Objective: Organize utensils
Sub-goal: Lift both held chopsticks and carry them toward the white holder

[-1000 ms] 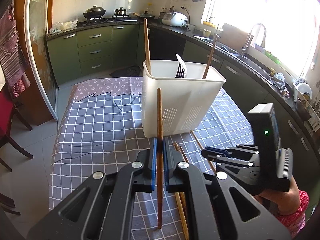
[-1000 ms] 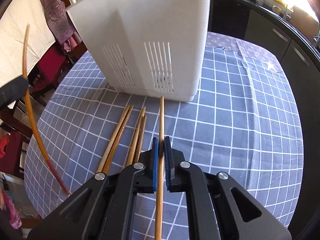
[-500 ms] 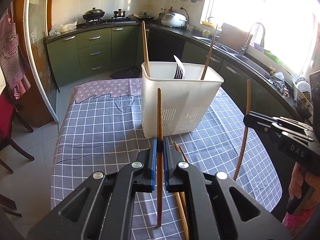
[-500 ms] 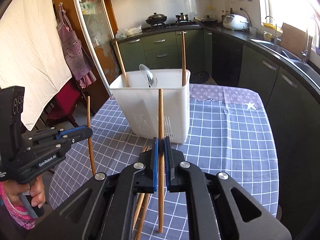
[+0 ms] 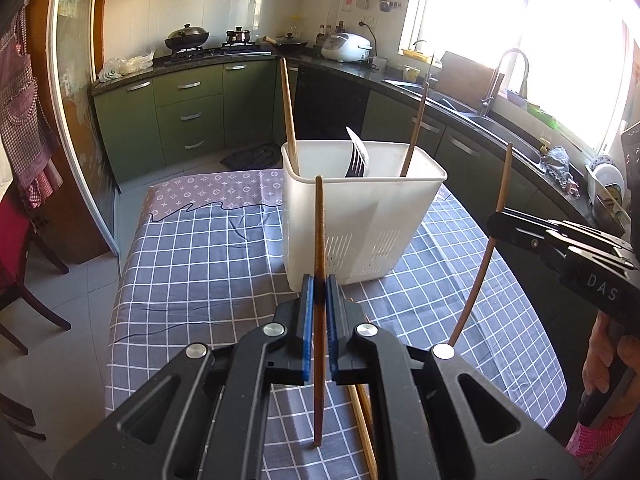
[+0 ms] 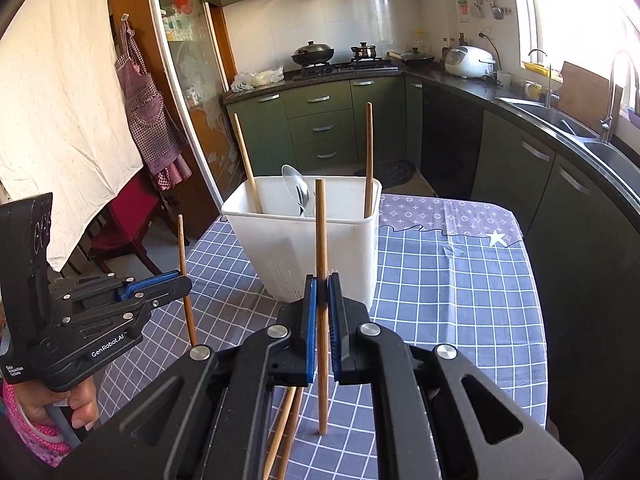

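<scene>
A white plastic utensil holder (image 5: 362, 216) (image 6: 308, 248) stands on the checked tablecloth, holding two upright wooden chopsticks (image 5: 289, 116) and a metal spoon and fork (image 5: 357, 158). My left gripper (image 5: 319, 292) is shut on a wooden chopstick (image 5: 319, 240), held upright in front of the holder. My right gripper (image 6: 322, 292) is shut on another wooden chopstick (image 6: 321, 240), also upright, above the table near the holder. Each gripper shows in the other's view: the right (image 5: 496, 224), the left (image 6: 184, 284).
Several loose chopsticks (image 6: 286, 424) (image 5: 362, 420) lie on the tablecloth (image 5: 192, 264) below the grippers. Green kitchen cabinets, a stove and a sink counter (image 5: 480, 108) ring the table. A red chair (image 6: 132, 208) stands at the left.
My right gripper has lifted its chopstick off the table and tilted it upright, level with the holder. The left gripper has kept its chopstick upright and barely moved.
</scene>
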Demonstrator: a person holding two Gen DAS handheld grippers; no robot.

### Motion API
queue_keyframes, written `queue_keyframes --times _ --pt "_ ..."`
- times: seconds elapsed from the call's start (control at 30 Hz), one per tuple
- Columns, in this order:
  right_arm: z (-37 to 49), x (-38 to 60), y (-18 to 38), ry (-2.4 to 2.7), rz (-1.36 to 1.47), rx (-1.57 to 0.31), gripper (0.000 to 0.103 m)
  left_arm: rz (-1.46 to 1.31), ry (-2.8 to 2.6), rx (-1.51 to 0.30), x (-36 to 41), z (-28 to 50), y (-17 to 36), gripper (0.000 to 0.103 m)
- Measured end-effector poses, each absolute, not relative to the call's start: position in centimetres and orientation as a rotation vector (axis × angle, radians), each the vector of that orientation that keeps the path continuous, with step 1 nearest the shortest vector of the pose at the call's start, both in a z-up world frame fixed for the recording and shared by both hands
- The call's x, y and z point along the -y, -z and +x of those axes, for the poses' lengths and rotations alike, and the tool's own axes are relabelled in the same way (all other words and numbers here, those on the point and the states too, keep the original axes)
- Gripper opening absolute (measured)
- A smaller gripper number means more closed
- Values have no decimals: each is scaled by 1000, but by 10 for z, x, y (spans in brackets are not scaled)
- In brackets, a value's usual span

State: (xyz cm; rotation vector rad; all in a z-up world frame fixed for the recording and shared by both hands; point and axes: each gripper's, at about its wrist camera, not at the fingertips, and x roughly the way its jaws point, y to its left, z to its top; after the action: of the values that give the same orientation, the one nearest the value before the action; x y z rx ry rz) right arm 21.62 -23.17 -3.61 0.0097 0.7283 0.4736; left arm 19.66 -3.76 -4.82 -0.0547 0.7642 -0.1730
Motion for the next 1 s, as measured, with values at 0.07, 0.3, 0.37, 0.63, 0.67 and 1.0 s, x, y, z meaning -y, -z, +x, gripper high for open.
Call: queue_keyframes --times 0.07,0.3,0.37,0.63,0.67,1.0 --pt "217 232 38 -476 8 -730 7 -51 174 -761 38 197 47 6" --pt "217 233 39 -479 4 -731 7 -42 177 -752 42 199 41 6" --pt "217 233 40 -480 4 -732 7 -38 179 -751 44 200 40 6" --pt "217 233 38 -488 8 -733 7 -28 179 -752 47 199 39 6" --pt "217 233 37 -488 8 -732 7 -26 179 -750 47 199 38 6" --pt "215 235 22 -491 6 -703 7 -13 182 -734 48 198 28 6"
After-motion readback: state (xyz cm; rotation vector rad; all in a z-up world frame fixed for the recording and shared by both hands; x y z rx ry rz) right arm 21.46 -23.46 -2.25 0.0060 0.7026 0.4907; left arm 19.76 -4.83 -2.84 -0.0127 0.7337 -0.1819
